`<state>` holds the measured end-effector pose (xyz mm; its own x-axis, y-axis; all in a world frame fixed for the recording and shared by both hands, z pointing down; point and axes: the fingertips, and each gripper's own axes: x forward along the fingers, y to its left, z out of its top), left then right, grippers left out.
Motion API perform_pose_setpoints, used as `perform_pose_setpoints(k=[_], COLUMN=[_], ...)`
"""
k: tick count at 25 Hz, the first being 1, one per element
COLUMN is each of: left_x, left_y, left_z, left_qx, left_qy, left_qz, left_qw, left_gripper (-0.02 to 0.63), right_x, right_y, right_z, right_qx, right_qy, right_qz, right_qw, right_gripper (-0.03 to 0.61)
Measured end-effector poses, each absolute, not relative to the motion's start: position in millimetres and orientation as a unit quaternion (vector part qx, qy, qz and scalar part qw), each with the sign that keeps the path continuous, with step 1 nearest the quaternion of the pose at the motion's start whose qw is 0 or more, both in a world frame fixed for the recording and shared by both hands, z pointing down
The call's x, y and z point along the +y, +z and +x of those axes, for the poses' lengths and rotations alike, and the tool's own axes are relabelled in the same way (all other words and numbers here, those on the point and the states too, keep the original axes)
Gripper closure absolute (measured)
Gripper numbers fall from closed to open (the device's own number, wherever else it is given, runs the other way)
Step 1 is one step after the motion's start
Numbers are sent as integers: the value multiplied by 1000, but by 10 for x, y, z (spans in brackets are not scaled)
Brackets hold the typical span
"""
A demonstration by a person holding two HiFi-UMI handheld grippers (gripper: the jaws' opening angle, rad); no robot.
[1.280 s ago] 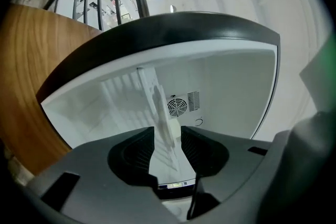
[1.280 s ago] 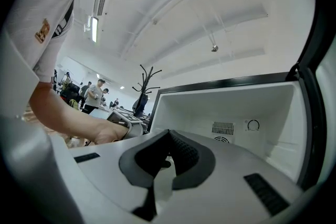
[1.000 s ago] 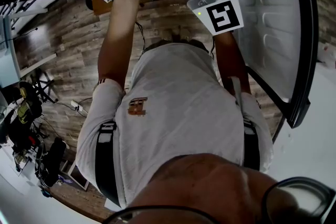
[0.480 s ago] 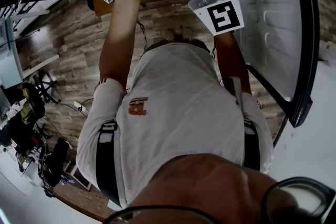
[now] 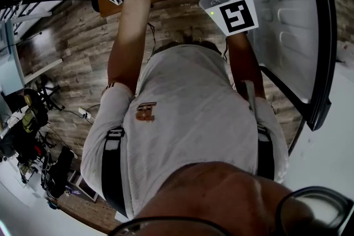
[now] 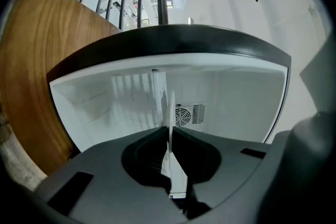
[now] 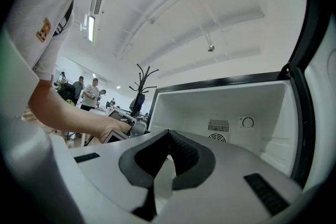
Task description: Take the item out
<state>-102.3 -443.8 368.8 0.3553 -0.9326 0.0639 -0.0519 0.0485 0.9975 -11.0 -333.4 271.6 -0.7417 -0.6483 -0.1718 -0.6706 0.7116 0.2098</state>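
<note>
Around: open white fridge fills mid-frame, wood panel at left | left gripper: jaws just closing, narrow, pinching thin white sheet at centre before the fridge | right gripper: jaws together, empty.

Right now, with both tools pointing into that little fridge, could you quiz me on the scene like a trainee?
1. True or false: the fridge has its door shut.
2. Which gripper has something between its jaws? A) left gripper B) right gripper C) neither
3. Fill in: on the fridge's back wall, beside the vent, sits a round ____.
Key: 1. False; it stands open. 2. A; its jaws have just been closing and pinch a thin white item, seen edge-on. The right gripper's jaws are together, empty. 3. Dial.
</note>
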Motion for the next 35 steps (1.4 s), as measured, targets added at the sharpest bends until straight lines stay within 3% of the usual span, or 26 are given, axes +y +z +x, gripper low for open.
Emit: perform_pose_setpoints(k=[35], left_x=[-3583], left_y=[3445], left_z=[-938], left_qx=[-400], left_qy=[-398], left_qz=[597], left_qw=[570], left_gripper=[578], right_x=[-2978], right_y=[2768], right_z=[-68], right_qx=[930], right_qy=[88], right_qz=[-352], right_qw=[64], right_gripper=[545])
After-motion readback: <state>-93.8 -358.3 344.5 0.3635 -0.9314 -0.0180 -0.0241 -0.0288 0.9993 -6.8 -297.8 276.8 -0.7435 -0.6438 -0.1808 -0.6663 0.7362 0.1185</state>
